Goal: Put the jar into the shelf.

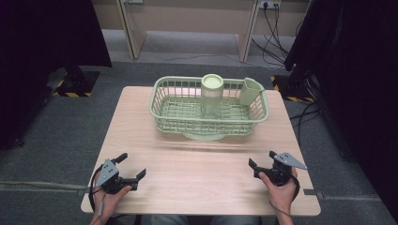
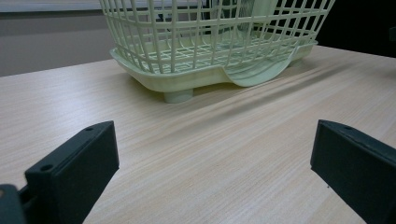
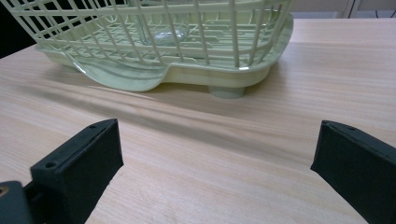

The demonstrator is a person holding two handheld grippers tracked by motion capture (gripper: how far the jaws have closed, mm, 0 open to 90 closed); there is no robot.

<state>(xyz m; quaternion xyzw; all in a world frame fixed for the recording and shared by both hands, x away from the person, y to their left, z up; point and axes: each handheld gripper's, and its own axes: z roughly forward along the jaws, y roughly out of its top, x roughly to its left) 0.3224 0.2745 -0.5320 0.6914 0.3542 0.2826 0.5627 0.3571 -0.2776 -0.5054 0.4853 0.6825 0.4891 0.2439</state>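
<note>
Here, a pale green plastic lattice basket (image 1: 164,108) sits at twelve o'clock on the light wooden surface (image 1: 197,164), holding an upright clear tumbler with a green lid (image 1: 212,93) and a green corner cup (image 1: 250,91). The left tool (image 1: 132,167) at seven o'clock and the right tool (image 1: 261,158) at five o'clock rest well apart from it — jaws spread wide, gripping nothing.

Green basket (image 1: 162,112) on wooden table (image 1: 141,140) — jar (image 1: 212,93) upright inside.
</note>
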